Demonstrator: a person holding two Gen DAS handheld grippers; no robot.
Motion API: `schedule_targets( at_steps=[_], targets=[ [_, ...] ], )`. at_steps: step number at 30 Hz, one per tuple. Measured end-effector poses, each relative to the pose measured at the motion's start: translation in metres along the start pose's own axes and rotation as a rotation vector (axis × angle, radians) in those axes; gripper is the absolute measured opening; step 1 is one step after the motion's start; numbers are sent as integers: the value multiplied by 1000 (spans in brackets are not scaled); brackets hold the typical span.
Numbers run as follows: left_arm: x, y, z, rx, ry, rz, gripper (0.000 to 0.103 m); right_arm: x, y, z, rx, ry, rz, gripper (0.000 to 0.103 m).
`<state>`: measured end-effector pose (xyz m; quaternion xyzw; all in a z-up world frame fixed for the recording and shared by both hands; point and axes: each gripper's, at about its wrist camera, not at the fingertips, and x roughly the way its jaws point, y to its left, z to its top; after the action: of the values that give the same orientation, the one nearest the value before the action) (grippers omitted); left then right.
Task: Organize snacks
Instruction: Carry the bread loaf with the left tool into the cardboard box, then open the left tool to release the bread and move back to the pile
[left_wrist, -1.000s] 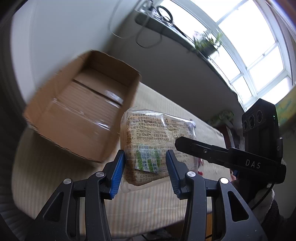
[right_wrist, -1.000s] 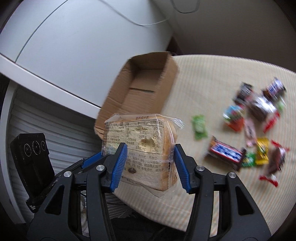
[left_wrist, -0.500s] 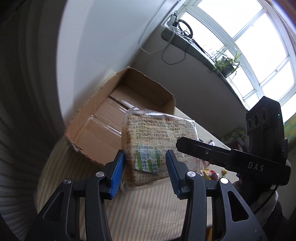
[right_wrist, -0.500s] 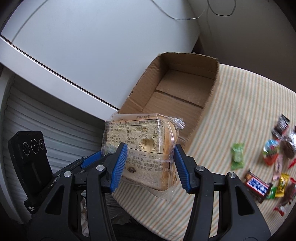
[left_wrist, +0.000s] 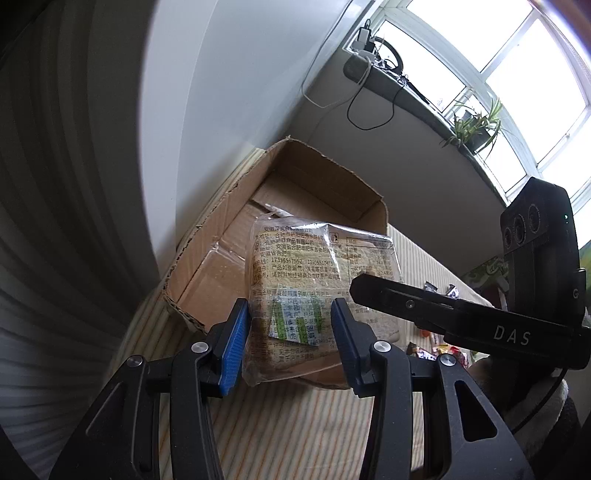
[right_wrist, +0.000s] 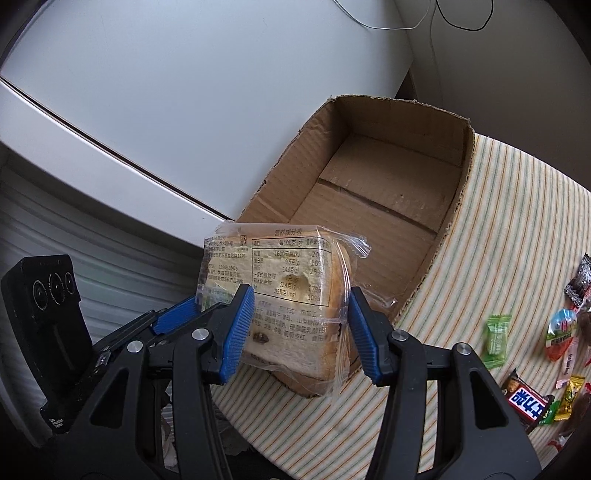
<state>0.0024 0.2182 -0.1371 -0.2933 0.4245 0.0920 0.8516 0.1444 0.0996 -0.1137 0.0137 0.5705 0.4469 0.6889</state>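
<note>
Bright window (left_wrist: 517, 66) above white wall (left_wrist: 229, 74)

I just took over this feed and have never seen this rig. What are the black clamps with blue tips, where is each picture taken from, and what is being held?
There is no robot arm here: a person holds one hand-held clamp tool in each hand, and each tool carries a camera that looks forward along its two fingers. One picture looks out from the left gripper, the other from the right gripper. Both are closed on the same wrapped bread pack, one at each side, which is why each view shows the other tool reaching in. The pack hangs in the air in front of the open cardboard box, which looks empty. The box stands on a striped tablecloth. To the right lie loose candies and snack bars, not yet sorted.
</note>
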Motion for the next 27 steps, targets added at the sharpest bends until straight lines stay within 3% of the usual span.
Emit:
schedule_targets(
  at_steps=[12, 27],
  targets=[
    [0, -2, -2, 31, -9, 45, 44, -4, -4, 4, 3, -21, -52, 54],
    [-21, -5, -1, 12, -61, 81, 44, -49, -24, -9, 43, -96, -44, 54]
  ],
)
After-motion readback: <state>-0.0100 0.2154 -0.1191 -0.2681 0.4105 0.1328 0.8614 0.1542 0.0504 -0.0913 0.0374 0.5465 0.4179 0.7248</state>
